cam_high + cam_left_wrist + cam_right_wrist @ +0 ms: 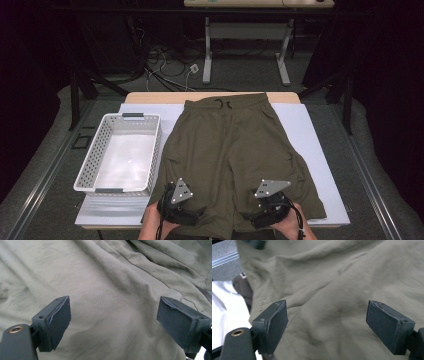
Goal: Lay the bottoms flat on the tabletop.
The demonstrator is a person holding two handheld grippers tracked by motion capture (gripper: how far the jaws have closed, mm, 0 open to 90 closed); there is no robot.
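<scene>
A pair of olive green shorts (pixel 230 145) lies spread flat on a white sheet, waistband and drawstring at the far side, legs toward me. My left gripper (pixel 182 202) hovers over the near hem of the left leg, and my right gripper (pixel 270 202) over the near hem of the right leg. In the left gripper view the left gripper (pixel 113 315) has its jaws wide apart above creased fabric (pixel 107 285), nothing pinched. The right gripper (pixel 327 315) also stands open, with cloth (pixel 332 277) lying slack beneath it.
An empty white perforated basket (pixel 95 155) sits on the table's left side, close to the shorts. The white sheet (pixel 315 150) covers the wooden table (pixel 150 97). Behind it are another table's legs and floor cables (pixel 165 60).
</scene>
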